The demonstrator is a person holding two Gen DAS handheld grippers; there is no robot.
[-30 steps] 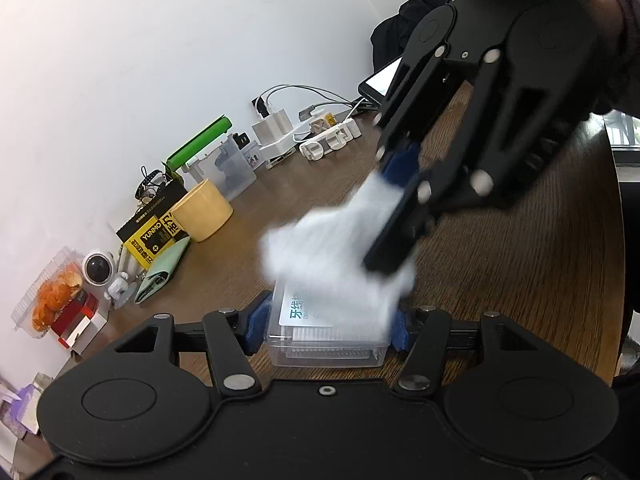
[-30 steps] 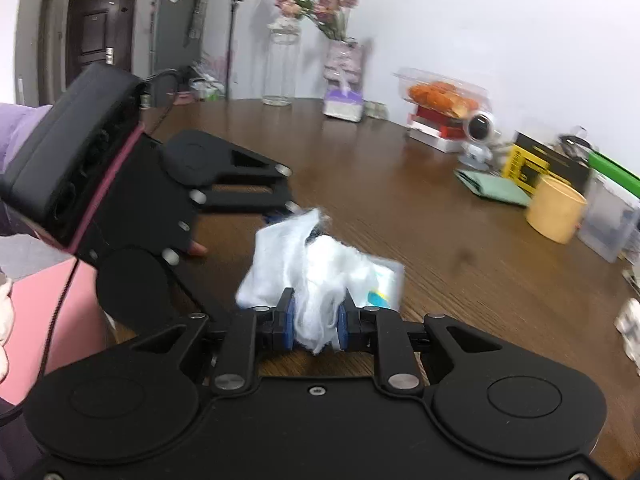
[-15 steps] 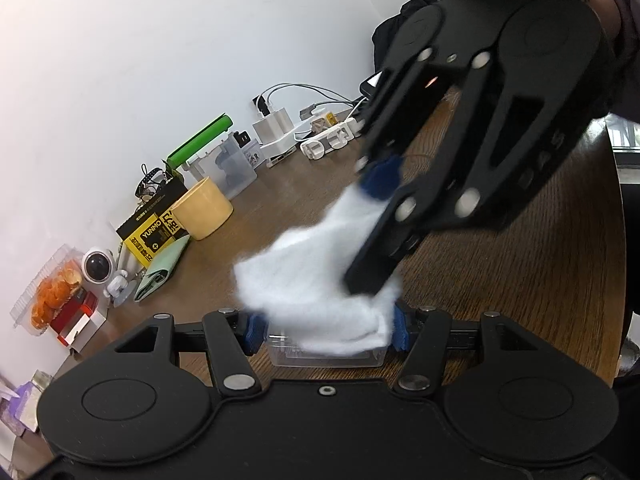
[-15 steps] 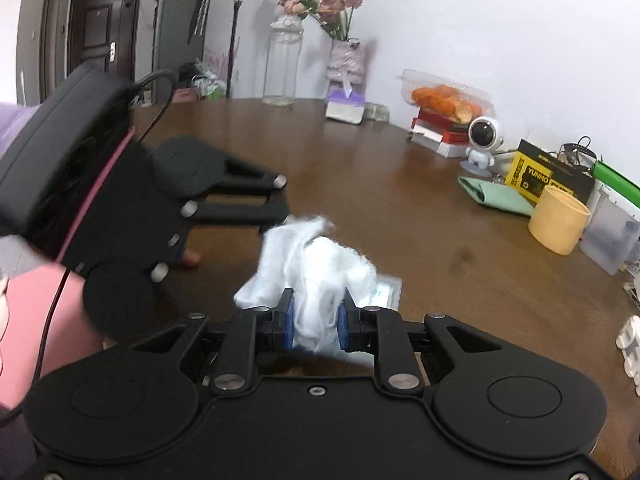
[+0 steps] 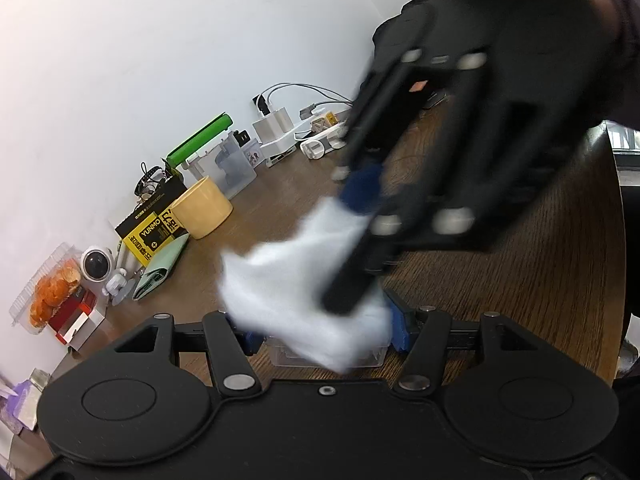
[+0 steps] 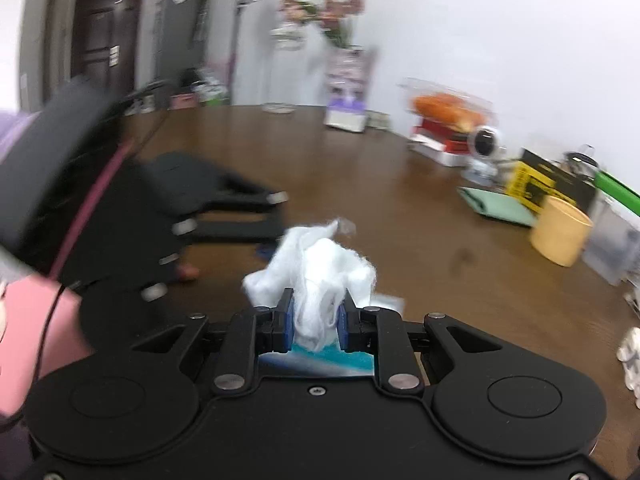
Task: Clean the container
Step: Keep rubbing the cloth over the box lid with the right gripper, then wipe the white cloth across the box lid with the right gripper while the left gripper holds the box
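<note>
A small clear plastic container (image 5: 372, 357) with a white and teal label on its lid (image 6: 320, 358) sits on the brown table between my left gripper's blue pads. My left gripper (image 5: 326, 338) is shut on its sides. My right gripper (image 6: 316, 320) is shut on a crumpled white tissue (image 6: 320, 276) and presses it on the container's lid. In the left wrist view the tissue (image 5: 296, 300) covers most of the container, and the right gripper (image 5: 360, 248) reaches down from the upper right, blurred.
Along the wall stand a yellow cup (image 5: 202, 212), a yellow-black box (image 5: 154, 228), a green pouch (image 5: 160, 272), a small white robot toy (image 5: 98, 268), a clear box of oranges (image 5: 50, 296), a clear bin (image 5: 230, 168) and chargers (image 5: 280, 132). A flower vase (image 6: 344, 84) stands far off.
My right gripper has dragged the tissue across the container's lid toward my left gripper's base, and now covers more of it. The left gripper keeps holding the container in place.
</note>
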